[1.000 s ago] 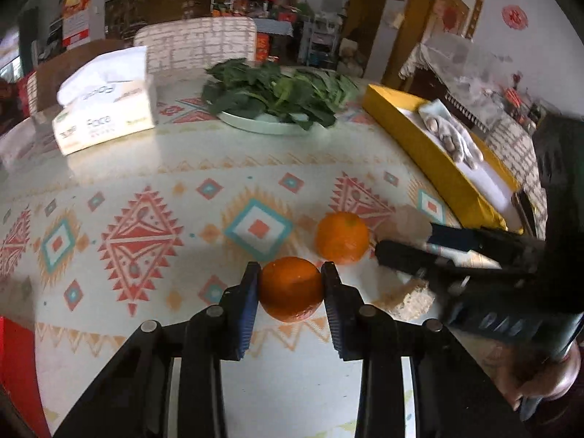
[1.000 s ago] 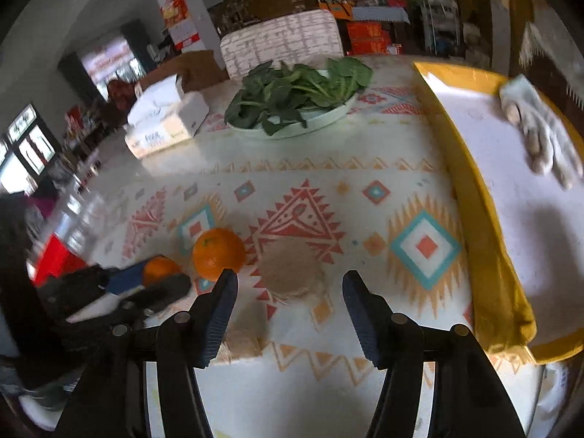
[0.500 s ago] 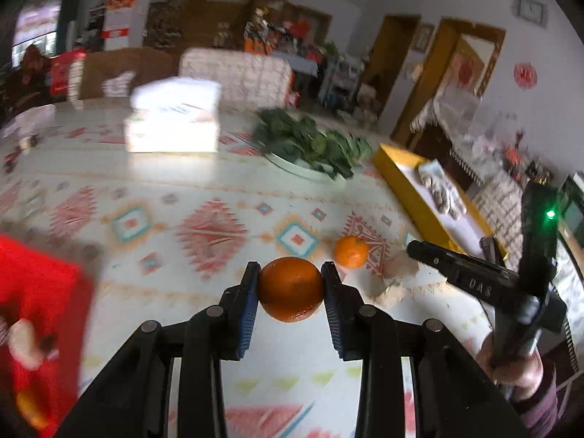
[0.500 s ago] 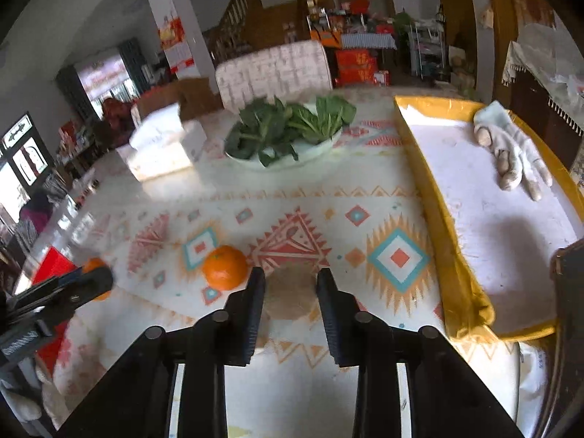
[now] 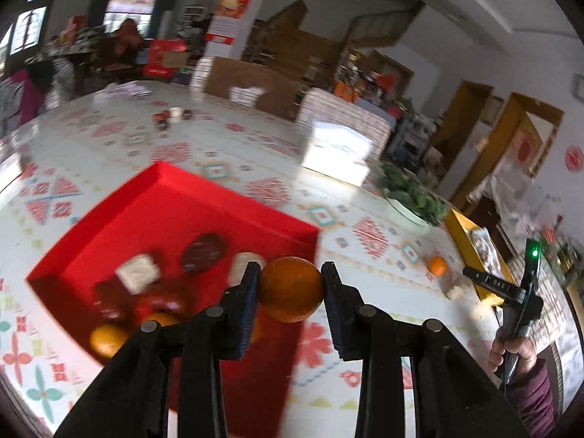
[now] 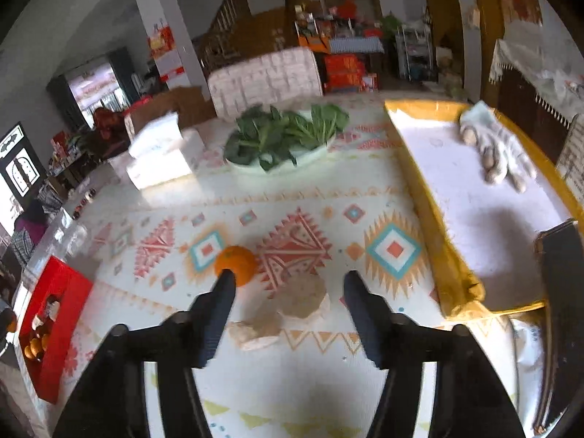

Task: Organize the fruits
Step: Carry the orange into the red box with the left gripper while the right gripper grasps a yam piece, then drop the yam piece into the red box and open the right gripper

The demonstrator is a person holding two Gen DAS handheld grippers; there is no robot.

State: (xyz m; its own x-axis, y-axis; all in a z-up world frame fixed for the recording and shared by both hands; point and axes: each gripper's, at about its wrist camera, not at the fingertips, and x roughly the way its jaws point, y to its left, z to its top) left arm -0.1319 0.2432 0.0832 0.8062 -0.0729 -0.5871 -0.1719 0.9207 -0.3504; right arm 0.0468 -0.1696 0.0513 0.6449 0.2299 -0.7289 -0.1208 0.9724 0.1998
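My left gripper is shut on an orange and holds it in the air over the near right corner of a red tray. The tray holds a few oranges and blurred packets. A second orange lies on the patterned tablecloth, just ahead of my right gripper's left finger; it also shows far right in the left wrist view. My right gripper is open and empty above crumpled brown paper. The right gripper also shows in the left wrist view.
A plate of green leaves and a tissue box stand at the back of the table. A yellow tray with a glove lies at the right. The red tray also shows at far left.
My left gripper has lifted the orange and swung left, from the bare cloth to above the red tray. My right gripper closed partly, then opened wide, staying near the second orange.
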